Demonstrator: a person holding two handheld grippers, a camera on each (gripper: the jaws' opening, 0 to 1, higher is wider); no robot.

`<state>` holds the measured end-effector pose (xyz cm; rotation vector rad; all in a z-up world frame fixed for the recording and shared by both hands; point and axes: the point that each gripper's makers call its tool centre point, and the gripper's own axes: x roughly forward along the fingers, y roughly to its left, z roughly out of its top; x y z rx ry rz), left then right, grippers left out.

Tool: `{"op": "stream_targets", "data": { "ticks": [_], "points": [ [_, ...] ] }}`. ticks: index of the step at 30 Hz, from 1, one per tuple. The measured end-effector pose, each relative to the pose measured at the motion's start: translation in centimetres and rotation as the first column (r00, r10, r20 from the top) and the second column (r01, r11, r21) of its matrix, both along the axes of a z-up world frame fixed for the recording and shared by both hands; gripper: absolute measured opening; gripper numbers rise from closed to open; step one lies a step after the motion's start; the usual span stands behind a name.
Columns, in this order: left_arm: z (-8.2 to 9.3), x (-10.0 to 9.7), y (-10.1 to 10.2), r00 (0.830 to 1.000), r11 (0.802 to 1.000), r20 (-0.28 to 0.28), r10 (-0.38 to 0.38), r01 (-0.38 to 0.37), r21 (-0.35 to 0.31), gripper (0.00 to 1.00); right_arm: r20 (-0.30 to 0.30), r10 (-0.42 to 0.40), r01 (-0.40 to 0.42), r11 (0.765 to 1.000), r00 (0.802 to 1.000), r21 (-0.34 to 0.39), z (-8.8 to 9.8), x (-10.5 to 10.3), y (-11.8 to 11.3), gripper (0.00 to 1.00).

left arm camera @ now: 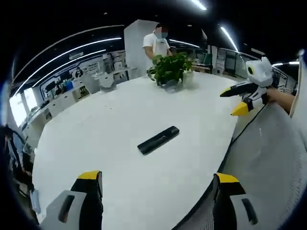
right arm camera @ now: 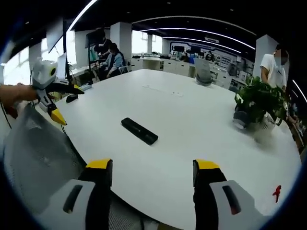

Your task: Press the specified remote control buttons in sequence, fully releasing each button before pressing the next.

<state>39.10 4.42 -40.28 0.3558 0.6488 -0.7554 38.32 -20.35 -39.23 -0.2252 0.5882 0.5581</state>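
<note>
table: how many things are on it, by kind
remote control: 1
potted plant: 1
small red object near the table edge: 1
small dark object at the far edge, too small to identify: 1
total: 4

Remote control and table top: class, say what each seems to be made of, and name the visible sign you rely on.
Remote control: probably black plastic, matte, since it looks dark and even with no bright glare; its buttons are too small to make out. Table top: a smooth white surface, perhaps laminate or painted board, with a soft sheen and no visible grain. The exact material stays open.
</note>
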Motion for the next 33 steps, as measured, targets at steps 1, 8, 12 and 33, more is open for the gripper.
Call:
{"op": "stream_targets", "data": {
  "ticks": [1, 8, 12, 33],
  "points": [
    [-0.4, 0.1, -0.1, 1.000, 1.000, -0.015, -0.021, 0.021, 0.009, 1.00, 0.003, 0.004, -0.004, 1.000, 1.000, -0.004, 0.0, 0.0, 0.1, 0.70],
    [-1.5, 1.3, -0.2, 0.994, 0.998, -0.085, -0.067, 0.068, 0.002, 1.00, -0.011, -0.007, 0.006, 1.000, 1.000, -0.028, -0.3, 0.0, -0.3, 0.69],
    [-2.3, 2.0, 0.0, 0.988, 0.994, -0.115, -0.104, 0.108, 0.029, 1.00, -0.016, -0.015, 0.015, 1.000, 1.000, -0.028, -0.4, 0.0, -0.5, 0.69],
    [-5.2, 6.3, -1.5, 0.940, 0.953, -0.243, -0.238, 0.274, 0.128, 0.99, -0.029, -0.022, 0.021, 0.999, 0.999, -0.035, -0.7, 0.0, -0.7, 0.68]
  ]
}}
